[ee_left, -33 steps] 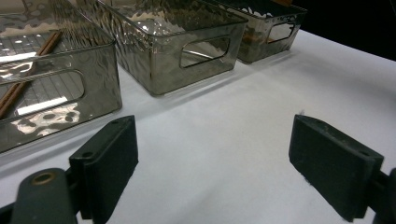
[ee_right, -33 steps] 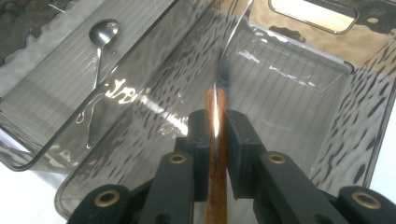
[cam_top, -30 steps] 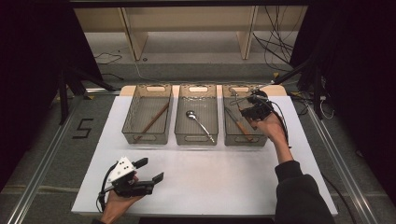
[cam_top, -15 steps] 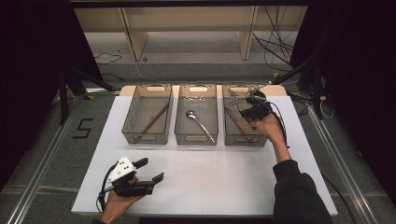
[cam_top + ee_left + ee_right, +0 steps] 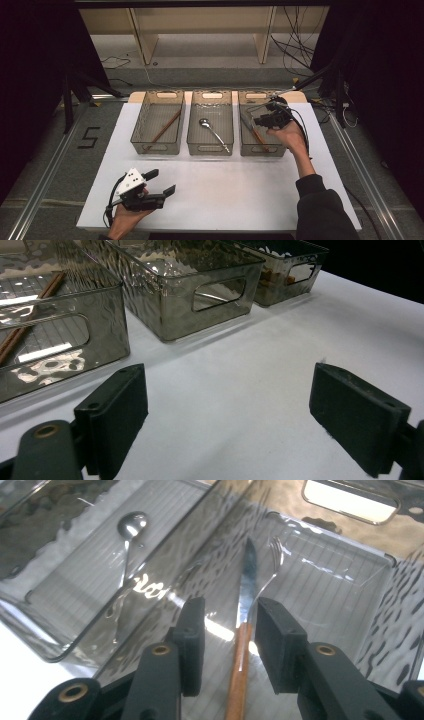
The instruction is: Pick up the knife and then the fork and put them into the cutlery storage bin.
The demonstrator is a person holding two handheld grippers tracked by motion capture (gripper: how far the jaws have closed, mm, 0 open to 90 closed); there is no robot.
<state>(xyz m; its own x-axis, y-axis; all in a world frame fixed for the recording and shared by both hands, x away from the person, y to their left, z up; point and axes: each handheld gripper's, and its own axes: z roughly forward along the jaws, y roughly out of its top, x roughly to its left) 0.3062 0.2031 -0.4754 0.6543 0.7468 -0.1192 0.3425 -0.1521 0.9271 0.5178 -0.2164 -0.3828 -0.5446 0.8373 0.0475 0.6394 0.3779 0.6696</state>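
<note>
Three clear bins stand in a row. The right bin (image 5: 262, 150) holds a wooden-handled knife (image 5: 247, 580) and a fork (image 5: 274, 555). My right gripper (image 5: 259, 120) (image 5: 227, 615) reaches into this bin. Its jaws have just been opening, and the knife's handle lies between them with neither pad touching it. The middle bin (image 5: 210, 149) holds a spoon (image 5: 212, 131) (image 5: 131, 522). Brown chopsticks (image 5: 165, 129) (image 5: 30, 315) lie in the left bin (image 5: 155, 148). My left gripper (image 5: 161, 182) (image 5: 227, 405) is held open and empty low over the white table (image 5: 225, 190) near its front edge.
A cable trails from the right gripper along the person's forearm. Metal rails run along both sides of the table, and wooden shelf legs and loose cables stand on the floor behind the bins.
The right hand has edged slightly nearer over the right bin. The left gripper has kept still.
</note>
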